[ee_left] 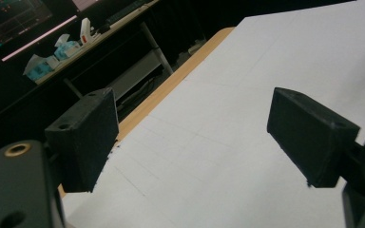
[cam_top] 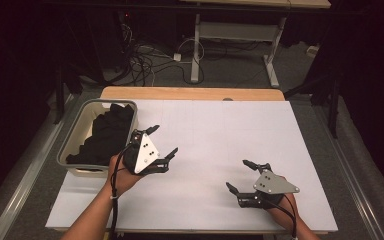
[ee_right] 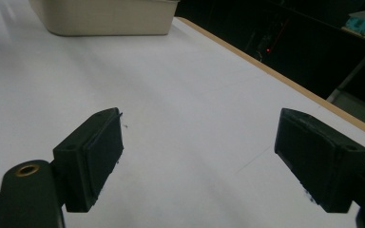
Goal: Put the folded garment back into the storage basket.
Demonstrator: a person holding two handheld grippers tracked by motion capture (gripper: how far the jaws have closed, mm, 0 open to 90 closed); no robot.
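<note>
- Left gripper (cam_top: 164,139): held beside the right wall of the bin (cam_top: 68,150), above the white table (cam_top: 215,130); jaws spread wide, nothing between them.
- Left gripper view: the two black pads (ee_left: 83,137) stand far apart over bare white surface, with the table's wooden edge (ee_left: 171,85) beyond.
- Right gripper (cam_top: 239,175): low over the table's near right part, well apart from the left one; jaws likewise wide open and empty.
- Bin: beige, at the table's left edge, holding a heap of black cloth (cam_top: 107,132); its wall also appears far off in the right gripper view.
</note>
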